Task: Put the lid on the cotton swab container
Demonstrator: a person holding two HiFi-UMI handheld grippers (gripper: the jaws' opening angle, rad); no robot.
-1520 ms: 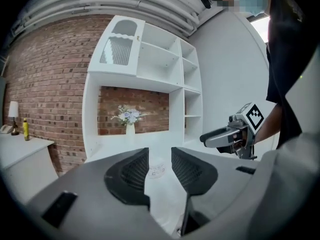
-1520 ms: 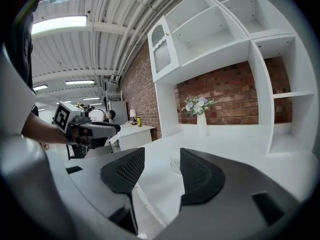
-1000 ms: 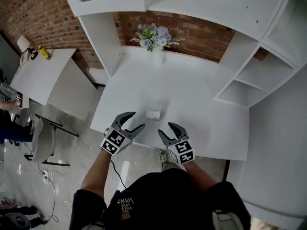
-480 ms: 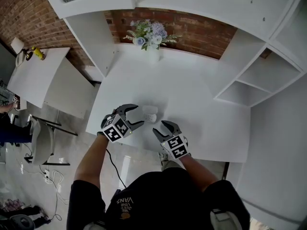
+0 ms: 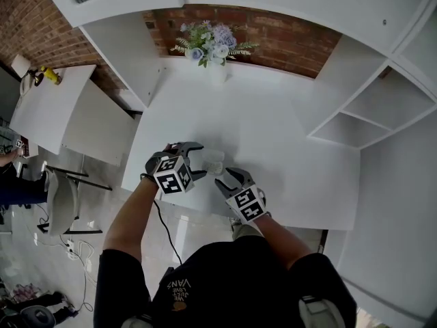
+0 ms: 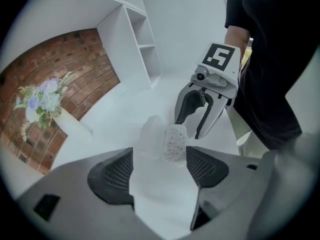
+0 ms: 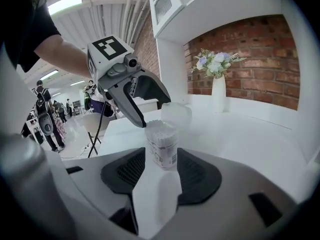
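My left gripper [image 5: 200,160] and my right gripper [image 5: 227,178] face each other over the near edge of a white table [image 5: 287,135], jaws pointed inward from either side. The left one's jaws are opening, wide apart, and the pads press on nothing. The right one's jaws also stand apart and grip nothing.

White shelving [image 5: 369,108] rises along the table's right side and overhead, and a brick wall [image 5: 287,43] runs behind it. At the far edge, against the bricks, stands a white vase [image 5: 216,72] of pale blue and white flowers [image 5: 212,43].

The cotton swab container [image 5: 214,164] stands upright on the table between the two grippers, near the front edge. It is open at the top and packed with white swab tips (its label is too small to read). In the left gripper view it sits just ahead of the gap between my jaws, nearer the right-hand pad. In the right gripper view it stands just beyond the jaw tips, centred on the gap.

The clear lid [image 6: 149,136] rests on the table close against the container, on the side toward the vase. I cannot tell whether the two touch. The lid is not yet on the container.
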